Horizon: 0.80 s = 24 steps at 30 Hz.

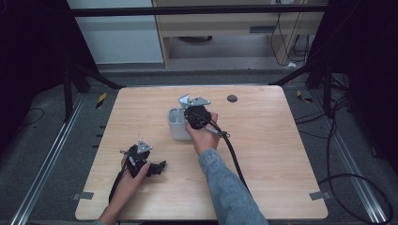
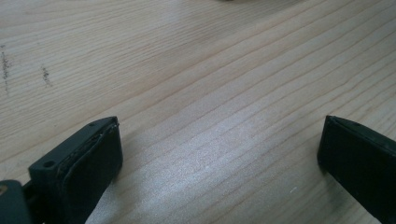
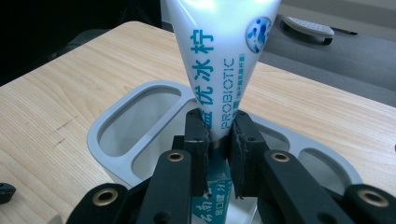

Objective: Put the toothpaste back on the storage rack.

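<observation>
A white toothpaste tube (image 3: 224,51) with blue lettering stands upright, its wide flat end up. My right gripper (image 3: 219,135) is shut on its narrow lower part. The tube's lower end reaches down into the middle compartment of a pale grey holder (image 3: 107,135), with an oval compartment on either side. In the high view the holder (image 1: 176,125) stands at the table's middle, with the right gripper (image 1: 190,110) above it and the tube's (image 1: 183,100) end poking up. My left gripper (image 2: 219,154) is open over bare wood, nothing between its jaws; it (image 1: 157,168) lies near the front left.
The wooden table (image 1: 263,140) has a small dark round disc (image 1: 232,98) near its far edge. The right gripper's cable (image 1: 234,157) trails across the table toward the front. Black frame legs and floor cables surround the table.
</observation>
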Motion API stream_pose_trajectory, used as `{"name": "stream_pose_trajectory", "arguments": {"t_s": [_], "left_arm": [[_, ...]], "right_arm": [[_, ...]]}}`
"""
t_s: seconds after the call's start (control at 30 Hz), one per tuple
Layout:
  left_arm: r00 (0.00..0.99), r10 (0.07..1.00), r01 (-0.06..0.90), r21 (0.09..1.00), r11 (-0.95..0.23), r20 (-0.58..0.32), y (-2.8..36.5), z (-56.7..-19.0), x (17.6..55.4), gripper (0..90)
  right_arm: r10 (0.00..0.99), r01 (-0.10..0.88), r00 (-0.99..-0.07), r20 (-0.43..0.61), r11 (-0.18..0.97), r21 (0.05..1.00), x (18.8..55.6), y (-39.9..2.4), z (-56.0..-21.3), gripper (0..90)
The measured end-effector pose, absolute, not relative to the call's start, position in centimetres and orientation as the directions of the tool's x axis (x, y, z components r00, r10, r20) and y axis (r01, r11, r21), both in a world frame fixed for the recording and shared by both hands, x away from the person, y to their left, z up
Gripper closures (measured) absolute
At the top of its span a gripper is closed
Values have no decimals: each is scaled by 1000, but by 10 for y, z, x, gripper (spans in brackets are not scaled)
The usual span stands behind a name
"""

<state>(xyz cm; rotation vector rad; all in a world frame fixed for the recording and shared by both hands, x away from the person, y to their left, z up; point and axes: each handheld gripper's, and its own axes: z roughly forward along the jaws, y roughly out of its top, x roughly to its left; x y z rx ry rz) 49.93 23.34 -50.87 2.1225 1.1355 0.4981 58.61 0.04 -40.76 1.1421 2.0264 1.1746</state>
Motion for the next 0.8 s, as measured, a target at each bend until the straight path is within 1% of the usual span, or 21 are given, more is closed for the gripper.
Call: {"name": "stream_pose_trajectory", "arguments": {"t_s": [0.8], "left_arm": [[548, 836, 580, 711, -397, 19, 233, -509, 499, 0]], "right_arm": [[852, 418, -521, -45, 301, 857, 591, 11, -405, 765]]}}
